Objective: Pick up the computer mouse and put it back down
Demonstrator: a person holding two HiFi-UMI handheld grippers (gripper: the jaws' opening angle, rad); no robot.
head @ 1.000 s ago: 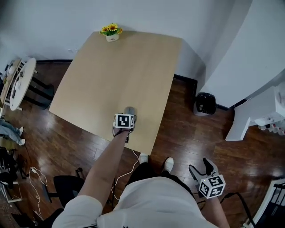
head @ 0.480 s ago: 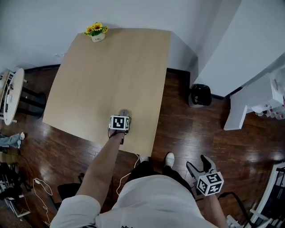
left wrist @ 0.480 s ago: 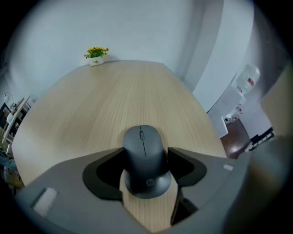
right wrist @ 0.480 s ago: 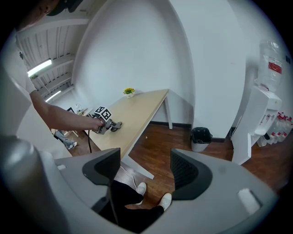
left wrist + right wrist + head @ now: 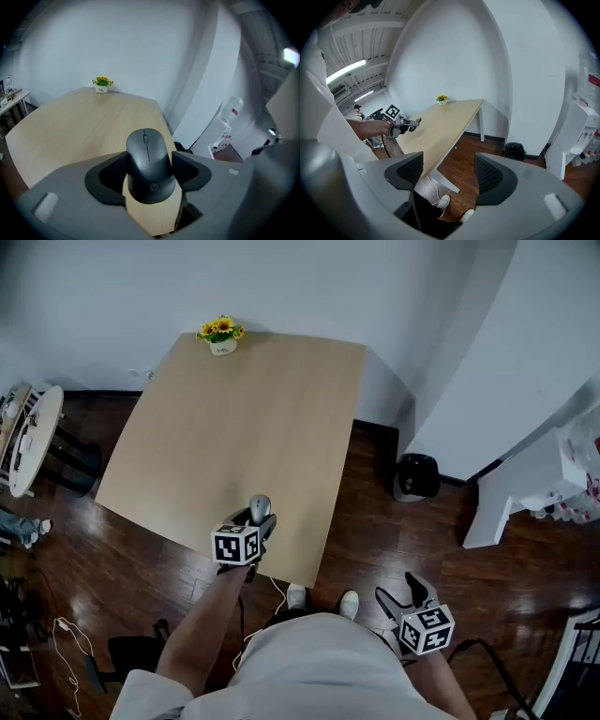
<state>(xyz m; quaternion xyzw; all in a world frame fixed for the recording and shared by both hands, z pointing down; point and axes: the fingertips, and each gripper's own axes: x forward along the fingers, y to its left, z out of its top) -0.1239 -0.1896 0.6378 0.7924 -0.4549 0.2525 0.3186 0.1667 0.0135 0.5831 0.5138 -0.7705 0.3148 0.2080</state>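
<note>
A dark grey computer mouse sits between the jaws of my left gripper, which is shut on its sides. In the head view the mouse and left gripper hang over the near part of the light wooden table, seemingly a little above it. The right gripper view shows the left gripper far off at the left, with the mouse at its tip. My right gripper is open and empty, low at the person's right side over the floor.
A small pot of yellow flowers stands at the table's far edge. A black bin sits on the dark wood floor right of the table. A white shelf unit is further right, a round white side table at the left.
My left gripper has drawn back toward the table's near edge with the mouse in it and seems raised. The right gripper has stayed by the person's side.
</note>
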